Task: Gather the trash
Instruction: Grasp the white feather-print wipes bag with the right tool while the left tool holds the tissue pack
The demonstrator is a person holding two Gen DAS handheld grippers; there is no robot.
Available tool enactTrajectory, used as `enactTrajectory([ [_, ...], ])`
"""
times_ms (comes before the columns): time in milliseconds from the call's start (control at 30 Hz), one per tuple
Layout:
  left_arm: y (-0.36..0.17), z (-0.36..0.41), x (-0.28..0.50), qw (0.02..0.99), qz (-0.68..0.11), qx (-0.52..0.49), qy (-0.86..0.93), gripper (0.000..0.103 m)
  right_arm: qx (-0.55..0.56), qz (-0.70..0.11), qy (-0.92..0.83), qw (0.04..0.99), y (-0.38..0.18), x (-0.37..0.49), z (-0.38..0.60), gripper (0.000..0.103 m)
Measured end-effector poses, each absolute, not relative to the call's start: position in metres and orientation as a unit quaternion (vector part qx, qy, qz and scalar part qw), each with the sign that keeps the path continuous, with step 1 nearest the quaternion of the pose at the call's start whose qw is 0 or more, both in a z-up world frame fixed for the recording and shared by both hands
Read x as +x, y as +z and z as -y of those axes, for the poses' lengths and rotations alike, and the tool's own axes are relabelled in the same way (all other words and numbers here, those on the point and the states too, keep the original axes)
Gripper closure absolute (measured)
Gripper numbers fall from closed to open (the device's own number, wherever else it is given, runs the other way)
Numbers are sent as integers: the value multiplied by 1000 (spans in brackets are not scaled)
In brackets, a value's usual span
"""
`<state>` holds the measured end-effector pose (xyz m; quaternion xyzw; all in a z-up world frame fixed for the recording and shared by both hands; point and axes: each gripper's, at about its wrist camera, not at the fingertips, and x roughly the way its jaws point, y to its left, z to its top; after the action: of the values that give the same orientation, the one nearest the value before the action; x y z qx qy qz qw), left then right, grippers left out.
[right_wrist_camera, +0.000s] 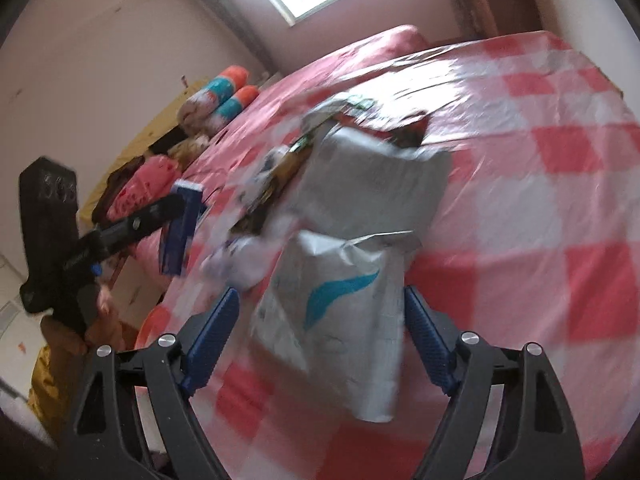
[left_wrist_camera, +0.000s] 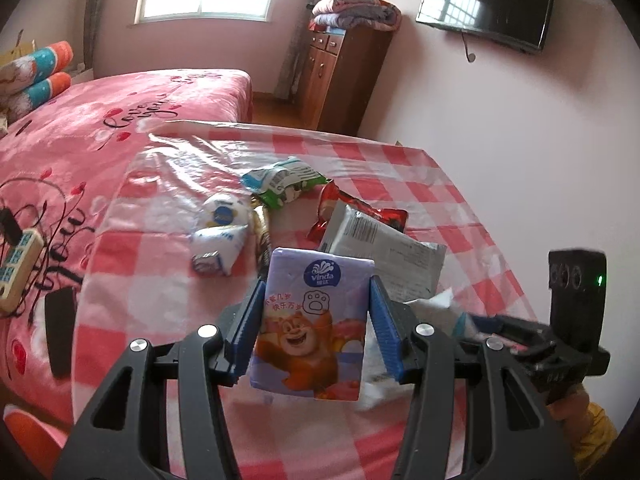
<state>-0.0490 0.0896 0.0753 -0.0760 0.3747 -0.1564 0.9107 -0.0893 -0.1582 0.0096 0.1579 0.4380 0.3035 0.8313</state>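
Observation:
My left gripper (left_wrist_camera: 316,320) is shut on a purple Vinda tissue pack (left_wrist_camera: 312,320) with a cartoon bear, held above the checked table (left_wrist_camera: 400,164). Behind it lie a silver wrapper (left_wrist_camera: 380,244), a red wrapper (left_wrist_camera: 360,208), a green-white wrapper (left_wrist_camera: 284,180), white-blue wrappers (left_wrist_camera: 220,224) and a small candy (left_wrist_camera: 206,264). My right gripper (right_wrist_camera: 320,328) is open around a silver wrapper with a teal mark (right_wrist_camera: 340,320); its pads stand apart from it. The view is blurred. The right gripper also shows in the left wrist view (left_wrist_camera: 500,332), and the left gripper in the right wrist view (right_wrist_camera: 180,220).
A bed with a pink cover (left_wrist_camera: 100,120) lies left of the table, with a remote (left_wrist_camera: 60,328) and a tile-like object (left_wrist_camera: 16,268) on it. A wooden cabinet (left_wrist_camera: 340,72) and a wall TV (left_wrist_camera: 488,0) stand behind. An orange bin rim (right_wrist_camera: 154,324) shows below the table edge.

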Motion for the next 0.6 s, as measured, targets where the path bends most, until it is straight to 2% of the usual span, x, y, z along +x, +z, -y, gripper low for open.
enactTrajectory([
  [167,76,-115,-74,913,-369,-86,-149,50,111,-468,329,813,8,-131,135,21],
  [333,65,-140,-97,911,-377,-98,-135,50,11,-437,263,860,25,-151,131,21],
  [400,60,-146,-102,909,-382,-104,-132,50,-33,-413,249,876,35,-150,127,10],
  [600,46,-161,-113,901,-399,-119,-123,50,-141,-395,290,860,37,-120,93,9],
])
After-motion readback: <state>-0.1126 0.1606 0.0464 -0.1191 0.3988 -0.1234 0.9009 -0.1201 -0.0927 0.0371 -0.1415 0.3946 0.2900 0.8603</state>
